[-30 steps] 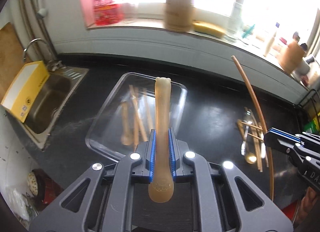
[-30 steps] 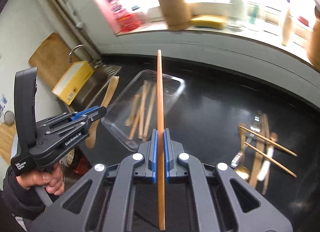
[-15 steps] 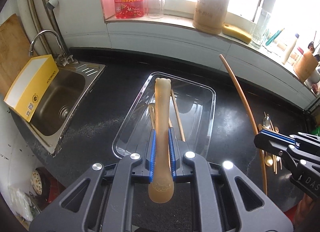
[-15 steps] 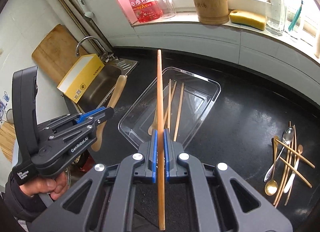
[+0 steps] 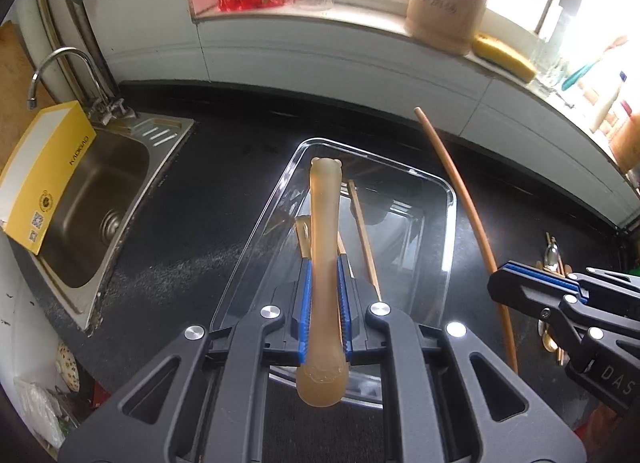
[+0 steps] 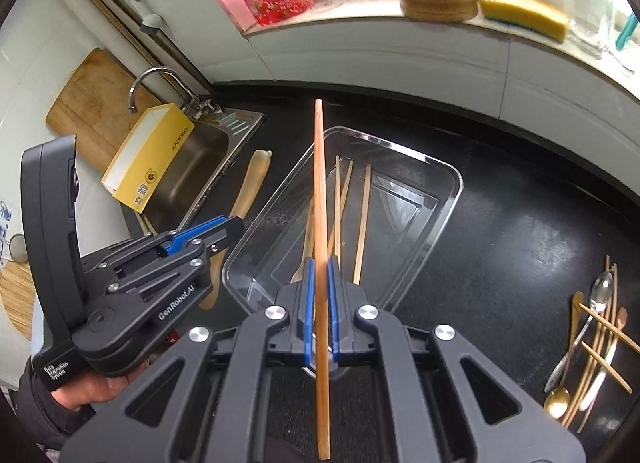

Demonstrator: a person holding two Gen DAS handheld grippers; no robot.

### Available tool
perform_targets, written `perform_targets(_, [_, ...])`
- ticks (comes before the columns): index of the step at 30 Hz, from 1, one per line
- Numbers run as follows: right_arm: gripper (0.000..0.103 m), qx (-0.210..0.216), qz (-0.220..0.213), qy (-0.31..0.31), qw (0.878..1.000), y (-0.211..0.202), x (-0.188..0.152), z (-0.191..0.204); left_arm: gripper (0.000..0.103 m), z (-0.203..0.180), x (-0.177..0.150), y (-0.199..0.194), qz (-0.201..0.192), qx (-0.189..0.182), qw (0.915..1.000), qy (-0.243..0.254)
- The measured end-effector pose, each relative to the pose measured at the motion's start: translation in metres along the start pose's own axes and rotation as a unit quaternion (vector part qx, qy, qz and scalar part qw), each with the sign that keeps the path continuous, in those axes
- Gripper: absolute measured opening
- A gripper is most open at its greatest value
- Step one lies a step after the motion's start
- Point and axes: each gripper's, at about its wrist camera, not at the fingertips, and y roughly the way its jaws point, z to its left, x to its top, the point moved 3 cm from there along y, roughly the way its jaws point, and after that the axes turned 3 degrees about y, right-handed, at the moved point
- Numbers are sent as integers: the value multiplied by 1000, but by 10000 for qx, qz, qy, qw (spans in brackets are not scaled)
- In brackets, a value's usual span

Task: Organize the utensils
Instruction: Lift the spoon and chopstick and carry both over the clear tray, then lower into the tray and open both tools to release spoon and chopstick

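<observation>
Left wrist view first: your left gripper (image 5: 323,309) is clamped on the tan silicone spoon (image 5: 323,247), blue pads squeezing its handle near the bowl end, so the long handle sticks out forward over the clear tray (image 5: 450,223). You're holding it lengthwise with the tray, which looks like the sensible way to lay it beside the wooden utensils (image 5: 362,231) lying inside. Right of the tray, your right gripper (image 5: 532,289) shows from the side, pinching the long wooden chopstick (image 5: 472,219), which arcs up past the tray's right rim.

Right wrist view now: your right gripper (image 6: 319,313) is closed hard on that chopstick (image 6: 321,223), and from here it runs straight over the tray (image 6: 448,199), lined up with the sticks in it. This view gives you what the other mostly hides: the loose pile of spoons and chopsticks (image 6: 592,339) on the counter well right of the tray, waiting to be sorted. It also shows your hand (image 6: 94,391) under the left gripper (image 6: 224,228) and a cutting board (image 6: 88,103) beyond the sink (image 6: 192,167), left of the tray.
</observation>
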Motion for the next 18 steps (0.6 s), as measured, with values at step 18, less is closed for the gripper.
perform_targets(18, [7, 104, 847, 517, 9950, 108, 14, -42, 12, 14, 5, 96, 609, -50, 9980, -183])
